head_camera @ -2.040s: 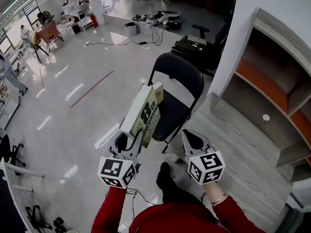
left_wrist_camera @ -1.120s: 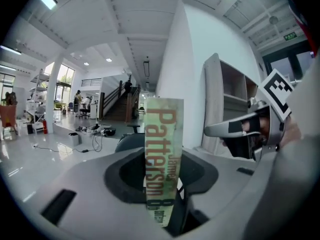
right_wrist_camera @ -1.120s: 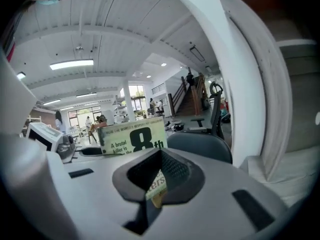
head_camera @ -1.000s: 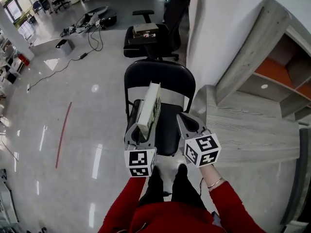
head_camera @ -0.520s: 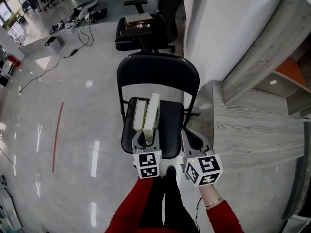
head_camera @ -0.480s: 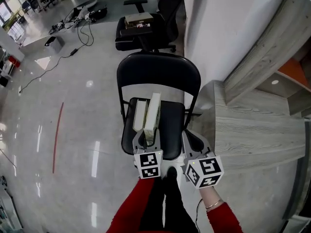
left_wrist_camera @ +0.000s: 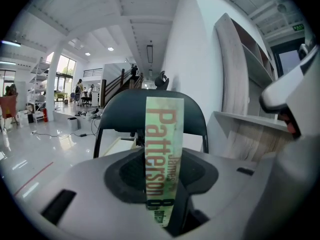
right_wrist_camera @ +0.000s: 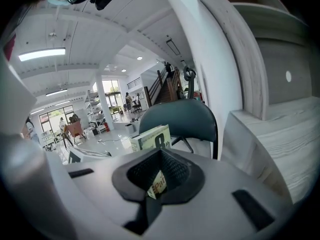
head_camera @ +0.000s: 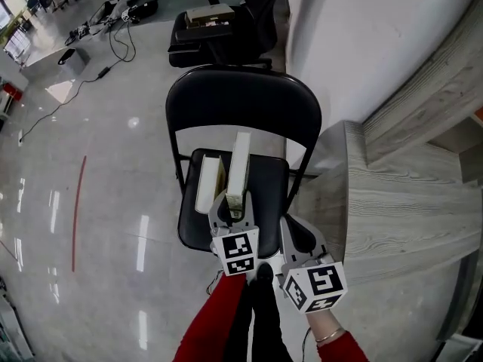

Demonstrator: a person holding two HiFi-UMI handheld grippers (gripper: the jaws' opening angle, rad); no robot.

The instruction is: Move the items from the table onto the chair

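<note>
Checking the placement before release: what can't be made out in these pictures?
- Whether the held book touches the chair seat: head view, the left gripper covers its lower end.
- Title of the lying book: head view, too small; left gripper view, a jaw hides most.
- The chair legs: head view, the seat hides them.

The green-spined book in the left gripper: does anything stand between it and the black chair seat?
Nothing visible does. The green-spined book is over the middle of the black padded seat; a second cream-coloured book already stands there, close at its left, and the seat's right part is bare.
</note>
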